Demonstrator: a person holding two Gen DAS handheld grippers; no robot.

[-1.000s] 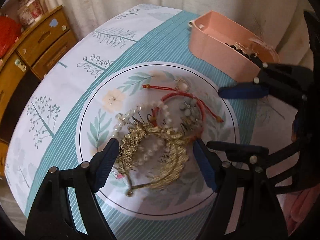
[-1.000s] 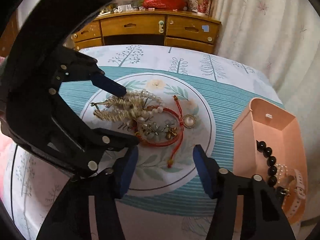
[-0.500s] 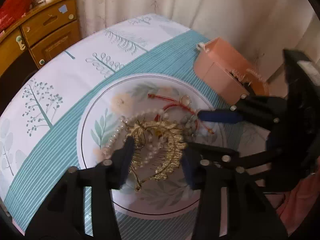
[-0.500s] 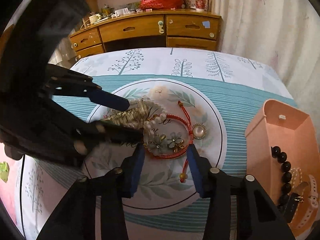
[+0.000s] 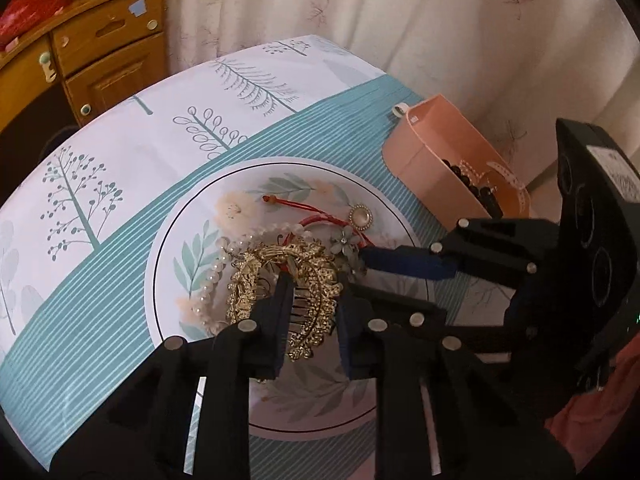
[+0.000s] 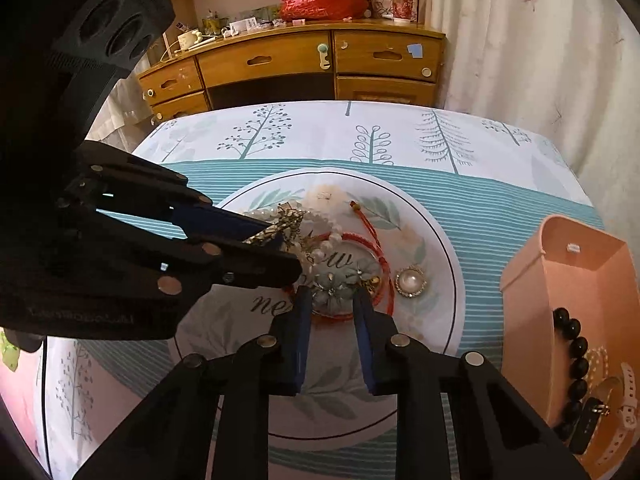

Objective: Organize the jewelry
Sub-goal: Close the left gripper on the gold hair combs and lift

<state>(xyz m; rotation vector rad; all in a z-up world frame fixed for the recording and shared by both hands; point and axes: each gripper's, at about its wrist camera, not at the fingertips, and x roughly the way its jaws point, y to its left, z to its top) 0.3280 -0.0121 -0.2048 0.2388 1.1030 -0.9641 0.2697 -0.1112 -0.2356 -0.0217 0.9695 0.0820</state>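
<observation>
Left wrist view shows a pink box point(image 5: 430, 168) at the right on the patterned tablecloth point(image 5: 140, 152), with black beads point(image 6: 572, 344) and a strap watch point(image 6: 624, 396) inside; a wooden dresser point(image 6: 304, 64) stands beyond the desk. The jewelry lies heaped in the printed circle point(image 5: 176, 216): a gold hair comb point(image 5: 312, 280), a pearl strand point(image 5: 212, 280), a red cord bracelet point(image 6: 372, 236), a flower clip point(image 6: 340, 284) and a pearl brooch point(image 6: 410, 282). The left gripper point(image 5: 312, 312) reaches low over the pile, its jaws narrowed around the comb, though actual clamping cannot be told. The right gripper point(image 6: 332, 312) comes in from the other side, jaws partly apart astride the flower clip, crossing close beside the left one
</observation>
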